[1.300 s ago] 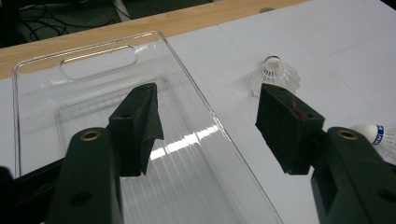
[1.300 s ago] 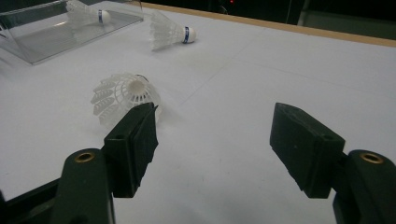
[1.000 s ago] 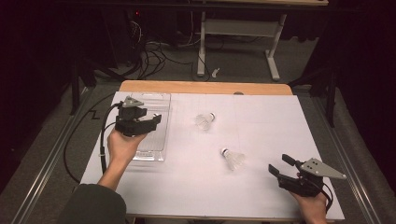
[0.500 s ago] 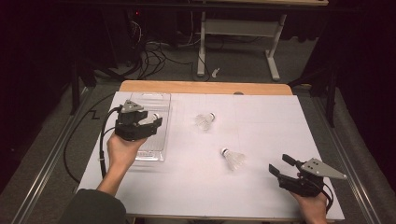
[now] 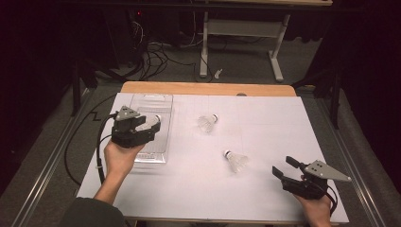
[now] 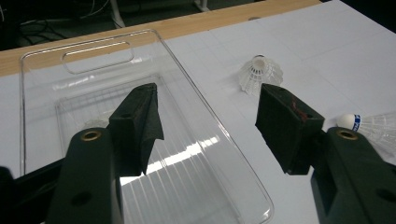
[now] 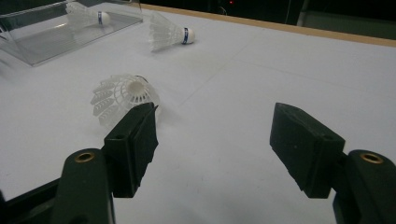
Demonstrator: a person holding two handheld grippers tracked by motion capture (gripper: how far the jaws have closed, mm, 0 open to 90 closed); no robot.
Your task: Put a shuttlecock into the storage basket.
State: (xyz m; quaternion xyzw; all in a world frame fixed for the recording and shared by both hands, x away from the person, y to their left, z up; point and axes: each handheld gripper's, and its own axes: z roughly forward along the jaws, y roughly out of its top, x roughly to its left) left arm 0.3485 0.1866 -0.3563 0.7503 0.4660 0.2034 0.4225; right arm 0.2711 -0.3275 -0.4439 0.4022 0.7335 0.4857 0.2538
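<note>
A clear plastic tray (image 5: 158, 101) lies at the table's left, and one white shuttlecock (image 7: 86, 17) rests inside it. My left gripper (image 5: 151, 126) hovers over the tray's near half, open, with nothing between its jaws (image 6: 208, 121). Two more shuttlecocks lie on the white sheet. One (image 5: 207, 123) is just right of the tray, the other (image 5: 235, 161) nearer the front. My right gripper (image 5: 283, 165) is low at the front right, open and empty, a short way right of the nearer shuttlecock (image 7: 123, 95), which lies beside its left jaw.
A white sheet (image 5: 265, 118) covers the wooden table, whose bare far edge (image 5: 208, 88) shows behind it. Beyond the table are a desk frame (image 5: 236, 28) and floor cables (image 5: 156, 52). The left gripper's cable (image 5: 99, 146) loops off the left side.
My left gripper has drawn back a little toward the person over the tray. The right gripper and the two loose shuttlecocks have stayed put.
</note>
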